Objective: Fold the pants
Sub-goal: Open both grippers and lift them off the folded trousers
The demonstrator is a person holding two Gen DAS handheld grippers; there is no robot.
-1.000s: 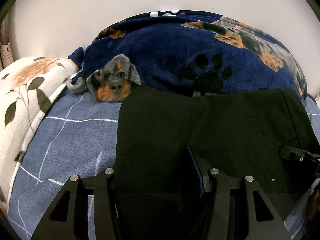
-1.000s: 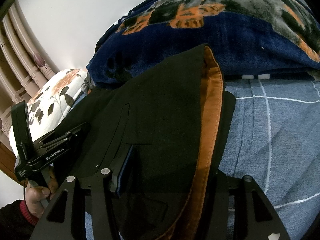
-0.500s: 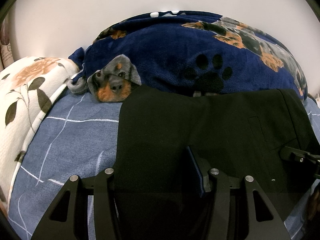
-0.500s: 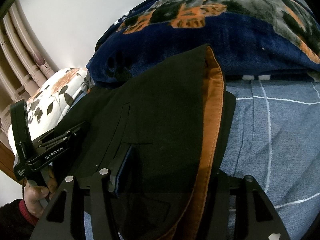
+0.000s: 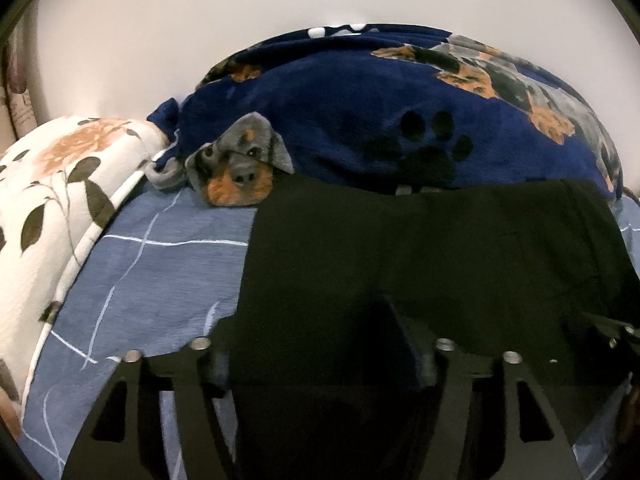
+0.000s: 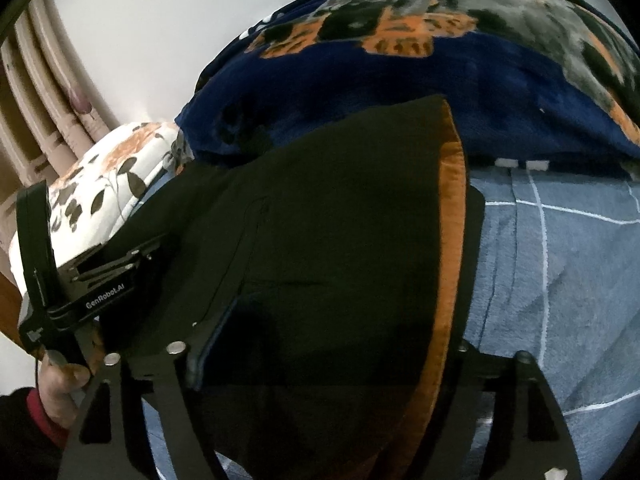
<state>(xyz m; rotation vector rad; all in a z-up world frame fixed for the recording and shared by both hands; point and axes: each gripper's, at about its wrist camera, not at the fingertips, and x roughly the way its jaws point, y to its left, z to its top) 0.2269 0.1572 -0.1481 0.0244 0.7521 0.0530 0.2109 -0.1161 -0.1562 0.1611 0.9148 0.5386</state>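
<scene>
Folded black pants [image 5: 420, 248] lie on the blue checked sheet [image 5: 160, 272], their far edge against a blanket. My left gripper [image 5: 316, 356] straddles the near left corner of the pants. Its jaws are opening, the cloth lies loose between them, and the left pad [image 5: 216, 368] stands clear of the cloth edge. In the right wrist view the pants [image 6: 320, 220] show an orange inner waistband [image 6: 452, 240]. My right gripper [image 6: 332, 356] spans that end. Its jaws are opening too, with the fabric between them and the right finger [image 6: 476, 360] outside the orange band.
A navy dog-print blanket [image 5: 400, 120] is heaped behind the pants against the white wall. A floral pillow [image 5: 60, 200] lies at the left. Curtains [image 6: 40, 100] hang at the far left. A hand [image 6: 60, 384] holds the left tool's black housing [image 6: 96, 292].
Both pairs of jaws have spread wider and let go of the black cloth. The pants lie where they were. Neither hand has shifted.
</scene>
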